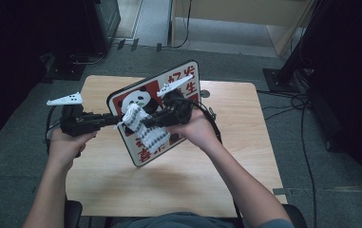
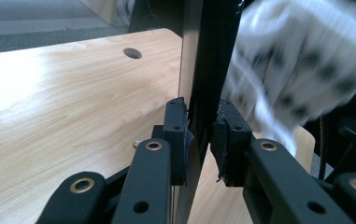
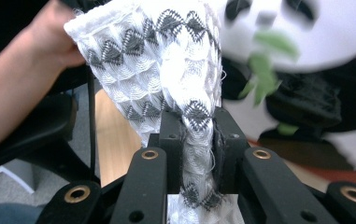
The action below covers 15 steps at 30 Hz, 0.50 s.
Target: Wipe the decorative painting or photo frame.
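From the high view we note the left gripper (image 1: 113, 118) pinching the edge of a panda board (image 1: 143, 97) held tilted above the table (image 1: 226, 142), while the right gripper (image 1: 143, 124) presses a white patterned cloth (image 1: 145, 130) against the board's face.

In the left gripper view, we see the jaws clamped on the board's (image 2: 203, 70) thin edge.

In the right gripper view, we see the jaws squeezing the cloth (image 3: 166, 70).

Woven cloth (image 3: 166, 70), glossy board (image 1: 145, 95)
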Motion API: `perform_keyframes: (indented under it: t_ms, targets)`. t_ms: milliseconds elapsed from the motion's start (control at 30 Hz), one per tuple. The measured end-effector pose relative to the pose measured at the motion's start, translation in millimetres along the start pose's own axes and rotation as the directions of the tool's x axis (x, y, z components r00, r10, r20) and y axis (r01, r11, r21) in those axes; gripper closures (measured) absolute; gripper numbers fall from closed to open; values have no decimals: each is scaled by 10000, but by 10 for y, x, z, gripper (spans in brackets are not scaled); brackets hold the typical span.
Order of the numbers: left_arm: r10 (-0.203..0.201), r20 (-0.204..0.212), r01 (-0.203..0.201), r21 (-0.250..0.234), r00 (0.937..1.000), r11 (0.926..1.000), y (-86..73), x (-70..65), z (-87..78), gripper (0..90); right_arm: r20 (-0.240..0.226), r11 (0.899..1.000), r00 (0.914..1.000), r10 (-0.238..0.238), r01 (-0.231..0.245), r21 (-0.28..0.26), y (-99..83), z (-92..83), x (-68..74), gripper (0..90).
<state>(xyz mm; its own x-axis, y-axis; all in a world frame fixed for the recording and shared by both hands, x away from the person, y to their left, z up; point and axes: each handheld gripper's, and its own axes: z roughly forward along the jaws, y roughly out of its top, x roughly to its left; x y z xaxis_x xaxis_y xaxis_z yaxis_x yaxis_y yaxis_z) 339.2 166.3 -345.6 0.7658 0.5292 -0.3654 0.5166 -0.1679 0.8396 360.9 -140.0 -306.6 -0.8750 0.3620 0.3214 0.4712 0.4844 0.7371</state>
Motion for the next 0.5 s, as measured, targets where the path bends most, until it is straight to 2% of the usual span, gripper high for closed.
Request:
perform_keyframes:
  t_ms: [300, 500]
  targets:
    - [18, 7, -18, -46, 10000, 10000, -4, -3, 5, 774, 434, 9980, 9980, -457, 475, -422, 618, -205, 102, 776]
    - [67, 22, -67, -97, 10000, 9999, -9, 1, 8, 778, 737, 9964, 9955, -597, 639, -561, 974, -182, 148, 776]
